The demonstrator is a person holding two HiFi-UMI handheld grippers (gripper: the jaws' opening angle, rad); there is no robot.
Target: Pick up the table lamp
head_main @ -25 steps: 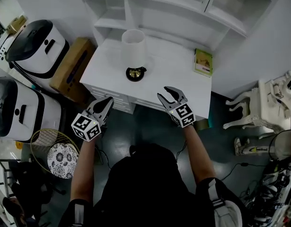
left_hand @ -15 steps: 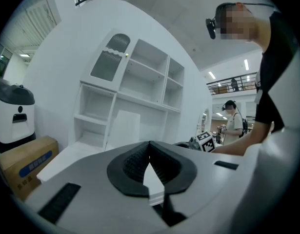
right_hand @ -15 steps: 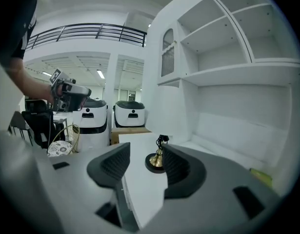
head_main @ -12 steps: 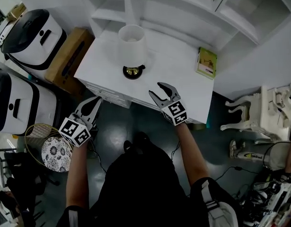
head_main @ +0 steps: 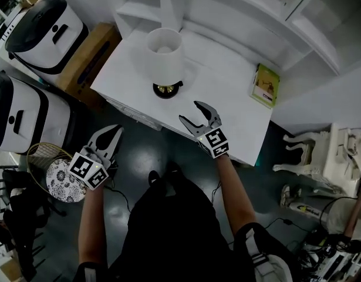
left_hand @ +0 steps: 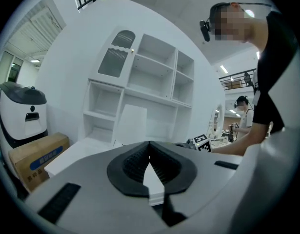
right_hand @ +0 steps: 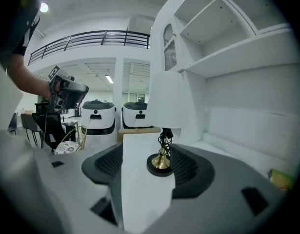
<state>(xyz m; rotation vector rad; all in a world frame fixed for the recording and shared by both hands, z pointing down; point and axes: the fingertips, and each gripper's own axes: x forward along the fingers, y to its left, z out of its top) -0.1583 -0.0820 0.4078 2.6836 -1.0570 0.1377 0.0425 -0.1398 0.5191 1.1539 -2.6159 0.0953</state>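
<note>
Both grippers are short of the table lamp [head_main: 164, 57]
It is stood upright on the table [head_main: 227, 87], apart from the right gripper [head_main: 189, 111], whose empty jaws have just been opened wide; the left gripper [head_main: 111, 134] is closed. It could be toppled by a knocked shade.

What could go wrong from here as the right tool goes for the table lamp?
1. The right tool has just been opening its jaws, with nothing between them yet, and it faces the table lamp low down. A grip on the thin brass stem might let the top-heavy lamp tilt or swing.
2. The cord is bundled around that stem, so the pads could pinch it or slip on it.
</note>
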